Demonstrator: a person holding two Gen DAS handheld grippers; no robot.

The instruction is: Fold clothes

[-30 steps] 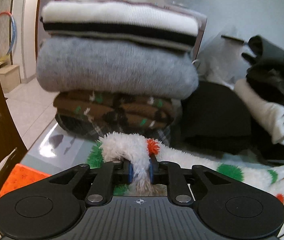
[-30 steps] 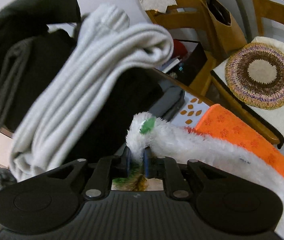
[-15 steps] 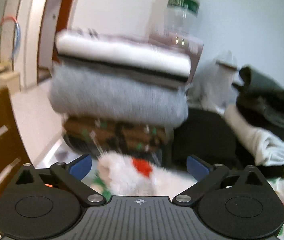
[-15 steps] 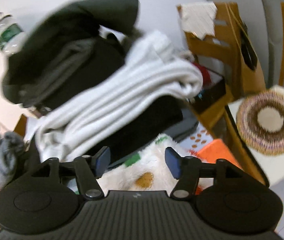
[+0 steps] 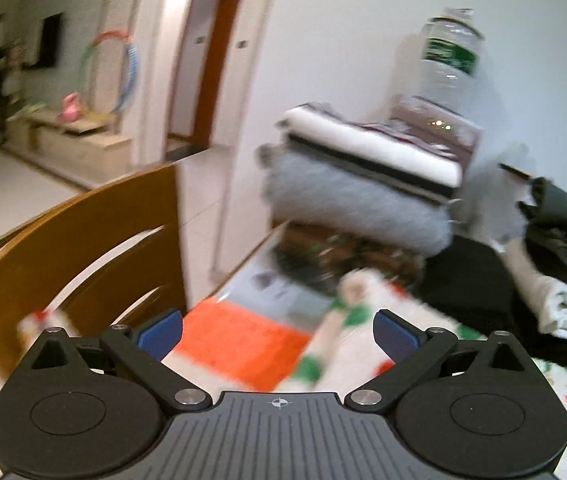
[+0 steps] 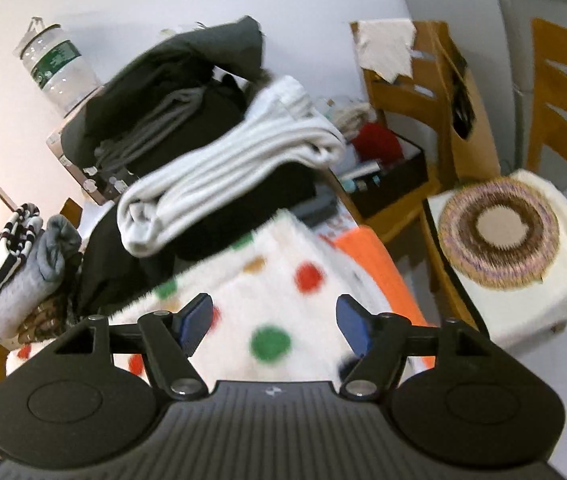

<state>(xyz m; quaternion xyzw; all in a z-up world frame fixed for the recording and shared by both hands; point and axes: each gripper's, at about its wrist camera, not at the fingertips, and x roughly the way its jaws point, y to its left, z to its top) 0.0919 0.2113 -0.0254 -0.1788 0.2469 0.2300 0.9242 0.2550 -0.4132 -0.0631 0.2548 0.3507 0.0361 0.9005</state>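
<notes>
L wrist: left gripper [image 5: 278, 330] jaws wide, nothing held. Fleece [image 5: 363, 320] on tabletop [image 5: 271, 288] just ahead of jaws, blurred. Folded stack [image 5: 363, 184] beyond; chair [image 5: 83, 240] to left.

R wrist: right gripper [image 6: 273, 326] jaws wide, empty. Fleece [image 6: 279, 272] lies flat between and ahead of jaws. Clothes pile [image 6: 211, 160] beyond, cushion [image 6: 499, 232] off right.

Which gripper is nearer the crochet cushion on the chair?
Right. The right gripper hovers open over the dotted fleece, with the cushion just off its right side; the left gripper view doesn't show it.
</notes>
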